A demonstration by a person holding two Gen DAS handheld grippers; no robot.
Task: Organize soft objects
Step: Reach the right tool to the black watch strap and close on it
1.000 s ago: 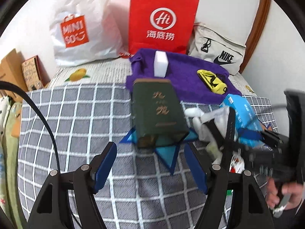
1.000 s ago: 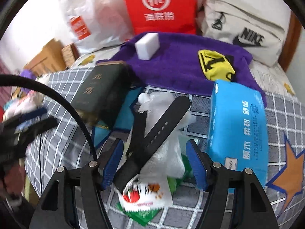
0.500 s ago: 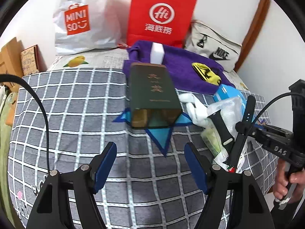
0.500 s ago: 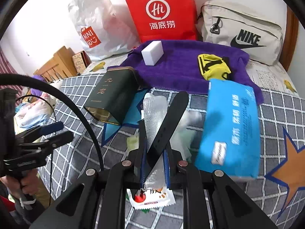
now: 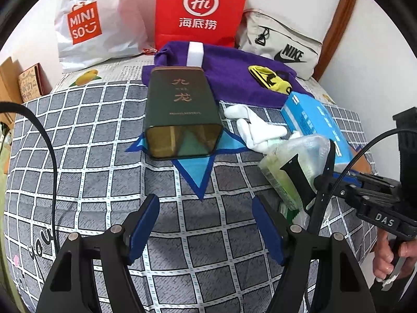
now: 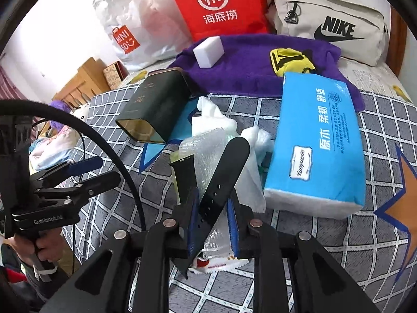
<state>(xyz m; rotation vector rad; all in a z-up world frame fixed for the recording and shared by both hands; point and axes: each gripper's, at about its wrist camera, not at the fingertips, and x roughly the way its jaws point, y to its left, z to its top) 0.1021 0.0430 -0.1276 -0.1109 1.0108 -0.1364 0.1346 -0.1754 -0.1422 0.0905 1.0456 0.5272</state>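
Observation:
My right gripper point(image 6: 213, 204) holds a black watch strap point(image 6: 226, 169) between its blue pads. The strap stands up out of the jaws, which are opening slightly. It rises over a crumpled bubble-wrap bag point(image 6: 208, 143) and a snack packet point(image 6: 216, 260). In the left wrist view the right gripper point(image 5: 325, 180) and the strap point(image 5: 297, 177) sit at the right. My left gripper point(image 5: 206, 208) is open over the checked bedspread point(image 5: 91, 143), nothing between its fingers. A blue tissue pack point(image 6: 318, 140) lies to the right, and a white cloth point(image 5: 255, 127) lies behind the bag.
A dark green tin point(image 5: 182, 104) lies on its side mid-bed. Behind it a purple towel point(image 6: 247, 65) carries a white sponge point(image 6: 208, 52) and a yellow-black item point(image 6: 289, 60). A red paper bag point(image 5: 200, 10), a white plastic bag point(image 5: 91, 26) and a beige bag point(image 6: 328, 20) line the wall.
My right gripper shut on the black strap and raised it off the pile. My left gripper stayed open and drew back a little from the tin.

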